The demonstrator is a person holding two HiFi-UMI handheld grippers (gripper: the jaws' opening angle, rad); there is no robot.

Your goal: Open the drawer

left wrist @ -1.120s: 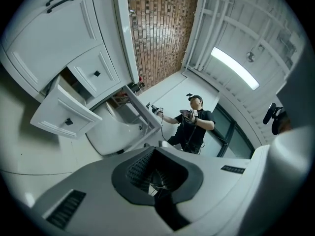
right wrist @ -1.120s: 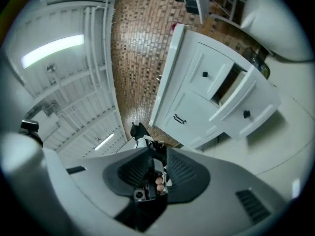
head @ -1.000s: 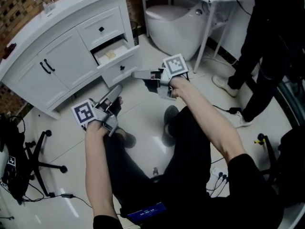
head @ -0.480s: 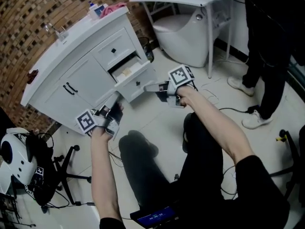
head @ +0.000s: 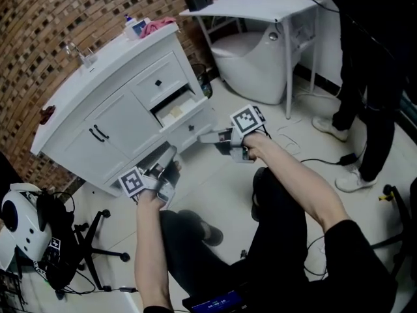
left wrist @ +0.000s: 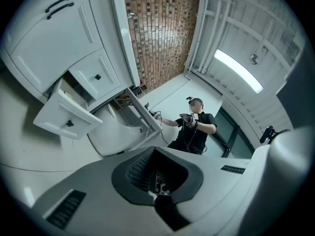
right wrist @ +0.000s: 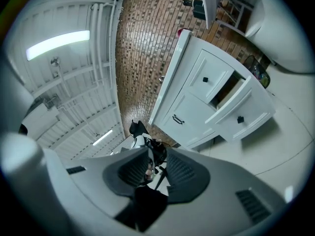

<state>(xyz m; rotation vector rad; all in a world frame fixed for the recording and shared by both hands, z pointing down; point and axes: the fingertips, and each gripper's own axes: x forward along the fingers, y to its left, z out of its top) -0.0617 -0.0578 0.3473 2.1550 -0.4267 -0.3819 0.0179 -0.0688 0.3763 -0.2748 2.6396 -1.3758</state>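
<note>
The lower drawer (head: 184,118) of the white cabinet (head: 111,119) is standing pulled out, its front with the black knob (head: 191,128) sitting ahead of the right gripper (head: 203,137). That gripper is hovering near the drawer front without touching it. Its fingers (right wrist: 189,173) are pressing almost together with nothing between them. From this I judge that the pull is done and the hand is simply idling clear of the drawer front. The left gripper (head: 170,155) is hanging lower, near the cabinet's foot, with the drawer up and to one side of its fingers (left wrist: 93,191). These too are lying closed and empty, probably parked aside because one hand is enough here. The upper drawer (head: 158,81) is sitting shut.
</note>
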